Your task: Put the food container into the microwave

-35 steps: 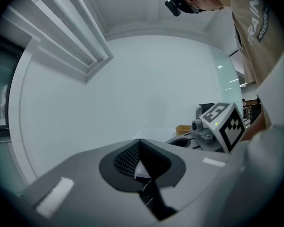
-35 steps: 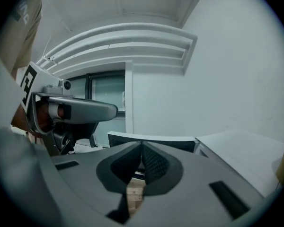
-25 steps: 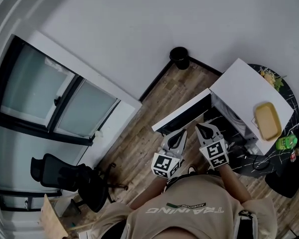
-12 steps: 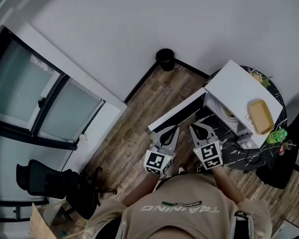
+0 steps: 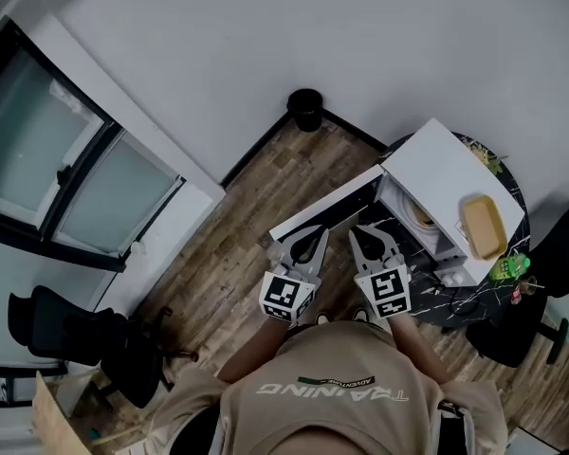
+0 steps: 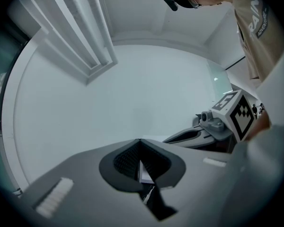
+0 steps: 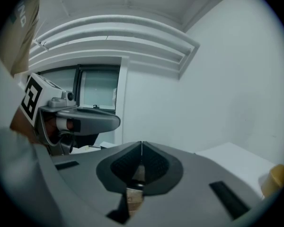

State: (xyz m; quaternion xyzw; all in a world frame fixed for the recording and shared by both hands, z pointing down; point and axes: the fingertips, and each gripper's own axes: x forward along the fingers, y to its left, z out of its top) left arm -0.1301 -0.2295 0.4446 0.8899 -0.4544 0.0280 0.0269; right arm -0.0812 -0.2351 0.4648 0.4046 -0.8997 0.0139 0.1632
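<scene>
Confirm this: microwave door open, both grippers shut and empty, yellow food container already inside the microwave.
One thing is wrong. In the head view the yellow food container lies on top of the microwave, not inside. The door is open; left gripper and right gripper are shut and empty.

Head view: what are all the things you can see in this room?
microwave: one, white, door open, on the table at right
container: one, yellow, on top of the microwave
table: one, black, under the microwave
green thing: one, beside the microwave, too small to name
bin: one, black, on the floor by the wall
chair: one, black, lower left near the windows
floor: brown wood
left tongs: one, grey, shut, empty
right tongs: one, grey, shut, empty
</scene>
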